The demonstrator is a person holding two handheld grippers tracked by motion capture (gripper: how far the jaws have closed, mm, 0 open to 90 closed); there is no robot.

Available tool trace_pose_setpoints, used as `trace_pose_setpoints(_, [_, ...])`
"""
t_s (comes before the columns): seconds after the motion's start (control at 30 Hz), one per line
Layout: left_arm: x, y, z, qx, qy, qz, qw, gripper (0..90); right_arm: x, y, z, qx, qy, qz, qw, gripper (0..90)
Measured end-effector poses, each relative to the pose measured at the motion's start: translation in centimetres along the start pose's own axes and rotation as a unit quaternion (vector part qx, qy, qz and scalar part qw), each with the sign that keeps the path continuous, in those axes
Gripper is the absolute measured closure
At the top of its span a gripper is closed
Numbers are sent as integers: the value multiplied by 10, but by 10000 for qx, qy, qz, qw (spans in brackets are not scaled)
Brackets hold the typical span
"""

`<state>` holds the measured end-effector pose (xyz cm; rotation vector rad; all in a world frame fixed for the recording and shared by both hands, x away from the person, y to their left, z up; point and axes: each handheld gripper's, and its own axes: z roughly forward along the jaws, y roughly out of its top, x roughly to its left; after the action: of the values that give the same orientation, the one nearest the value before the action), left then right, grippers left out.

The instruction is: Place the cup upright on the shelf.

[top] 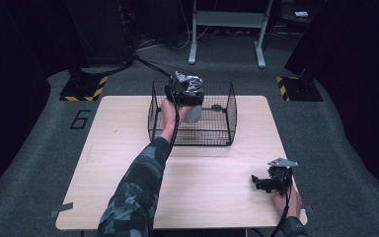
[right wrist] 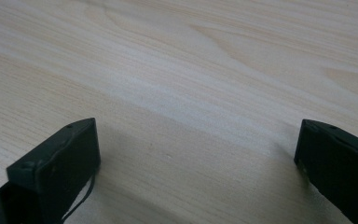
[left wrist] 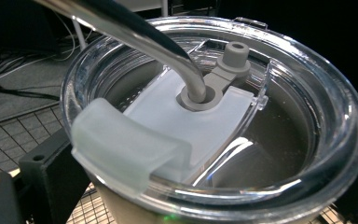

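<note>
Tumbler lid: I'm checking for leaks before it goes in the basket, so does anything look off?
Nothing stands out. The clear lid sits level on the tumbler, straw through its hole, no drips visible.

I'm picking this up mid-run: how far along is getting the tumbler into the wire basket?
Done: the left gripper is shut on the lidded tumbler and holds it over the black wire basket. In hand: the tumbler with its clear lid and metal straw looks not yet set down, though contact is hard to judge. Left: probably lowering and releasing. The right gripper rests open on the table.
</note>
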<state>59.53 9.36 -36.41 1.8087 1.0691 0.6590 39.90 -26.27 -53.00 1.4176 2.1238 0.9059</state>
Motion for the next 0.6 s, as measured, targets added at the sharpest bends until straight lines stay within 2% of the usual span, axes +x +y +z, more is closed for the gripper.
trace_pose_setpoints(0.27, [4,-9,11,92,84,-159,9998,38,0,0,0,2,0,9,10000,0])
trace_pose_setpoints(0.6, [-9,-22,29,244,97,-211,9994,38,0,0,0,6,22,-22,10000,0])
